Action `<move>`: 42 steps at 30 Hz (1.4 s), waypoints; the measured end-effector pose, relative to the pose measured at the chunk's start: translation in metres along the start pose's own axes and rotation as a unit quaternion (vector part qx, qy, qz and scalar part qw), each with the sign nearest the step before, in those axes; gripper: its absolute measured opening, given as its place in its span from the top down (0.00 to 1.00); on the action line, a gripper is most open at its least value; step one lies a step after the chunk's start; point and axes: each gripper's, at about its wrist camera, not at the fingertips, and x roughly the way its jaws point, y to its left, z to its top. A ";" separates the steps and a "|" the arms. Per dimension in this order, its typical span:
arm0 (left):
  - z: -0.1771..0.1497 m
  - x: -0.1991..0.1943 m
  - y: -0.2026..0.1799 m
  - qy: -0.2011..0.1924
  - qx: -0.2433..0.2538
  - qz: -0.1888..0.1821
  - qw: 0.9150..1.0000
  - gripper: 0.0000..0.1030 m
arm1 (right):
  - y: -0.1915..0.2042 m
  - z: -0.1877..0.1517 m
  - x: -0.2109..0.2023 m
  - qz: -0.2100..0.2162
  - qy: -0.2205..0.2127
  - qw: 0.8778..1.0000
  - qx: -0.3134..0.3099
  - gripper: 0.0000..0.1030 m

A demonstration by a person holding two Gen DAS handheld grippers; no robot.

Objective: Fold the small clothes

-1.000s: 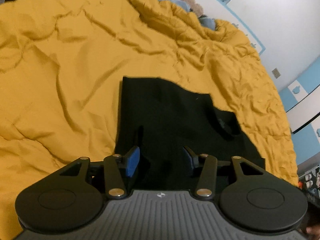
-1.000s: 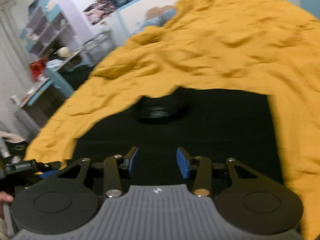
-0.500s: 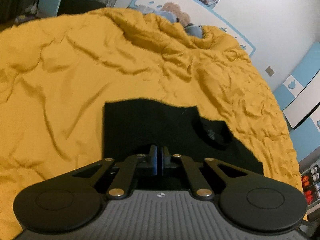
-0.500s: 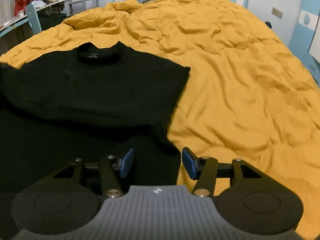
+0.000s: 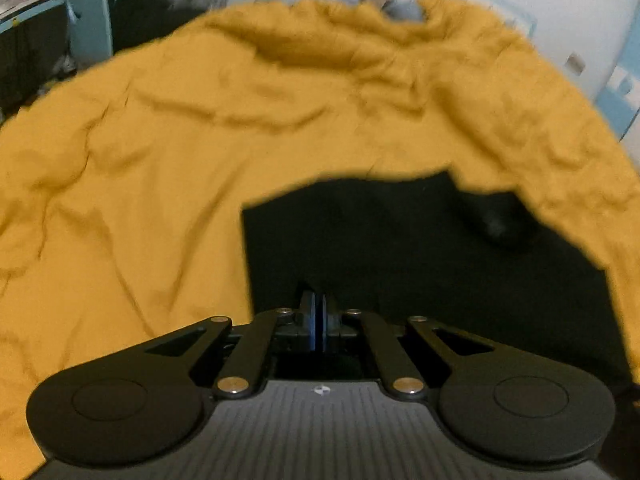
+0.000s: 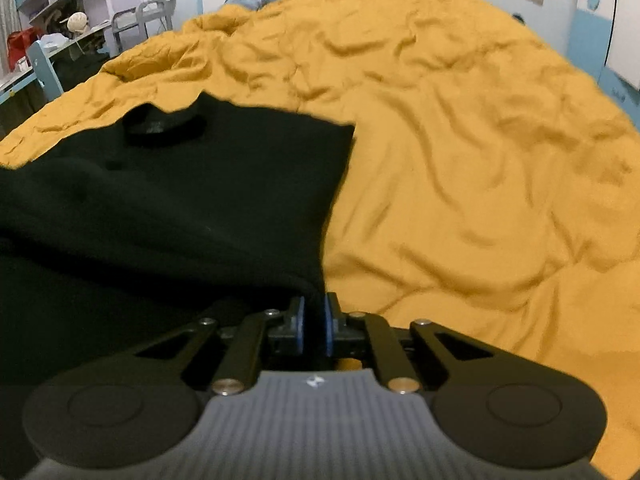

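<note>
Yellow quilt (image 6: 460, 128) covers the whole bed, rumpled, with shelves and a desk in the upper left of the right wrist view.

Our left gripper (image 5: 319, 320) has its pads pressed together with almost no gap, low in the centre of its frame, over the near edge of the black shirt (image 5: 400, 248); we judge it has a thin layer of cloth pinched, though black on black hides the fabric itself. Our right gripper (image 6: 314, 324) is nearly closed too, a bunched fold of the shirt (image 6: 180, 200) wedged between its pads at the garment's right edge. Outward from there the shirt lies flat on the quilt, collar (image 6: 164, 126) toward the far side, upper left of the right view.

What could go wrong: the left pinch looks shallow, so a lift may let the hem slip free and the fold skew. The right bite is bunched and may drag a second layer, or quilt, along.

Half a second ago our right gripper stood wide open above the hem; it has since closed on it. The left was already closed, and its view has swung and blurred.
</note>
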 end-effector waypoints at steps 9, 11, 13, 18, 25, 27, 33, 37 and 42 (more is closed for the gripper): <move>-0.007 -0.014 0.021 0.012 -0.060 -0.052 0.997 0.66 | -0.033 -0.008 -0.015 -0.002 0.023 0.999 0.044 0.98; -0.013 -0.022 0.029 0.013 -0.081 -0.075 0.994 0.60 | -0.031 -0.004 -0.022 0.001 0.012 0.999 0.050 0.94; -0.021 -0.028 0.034 0.021 -0.097 -0.095 0.990 0.60 | -0.024 0.001 -0.028 0.011 0.001 0.999 0.045 0.94; -0.034 -0.025 0.036 0.027 -0.113 -0.096 0.989 0.61 | 0.000 0.007 -0.028 0.026 -0.019 0.999 0.026 0.86; -0.028 -0.042 0.032 -0.001 -0.075 -0.102 0.992 0.96 | -0.001 -0.004 0.003 0.011 0.033 0.999 0.040 1.00; -0.030 -0.033 0.029 0.036 -0.041 -0.066 0.996 0.96 | -0.005 -0.007 0.005 0.009 0.038 0.998 0.046 1.00; -0.042 -0.009 0.031 0.069 -0.044 -0.024 0.996 0.94 | -0.005 -0.006 0.005 -0.003 0.051 0.998 0.041 1.00; -0.036 -0.032 0.023 0.057 -0.022 -0.015 0.998 0.83 | -0.005 -0.002 -0.023 0.002 0.043 0.999 0.033 1.00; -0.034 -0.083 0.017 0.029 0.018 -0.027 0.999 0.77 | -0.011 -0.007 -0.081 0.023 0.031 0.999 0.021 1.00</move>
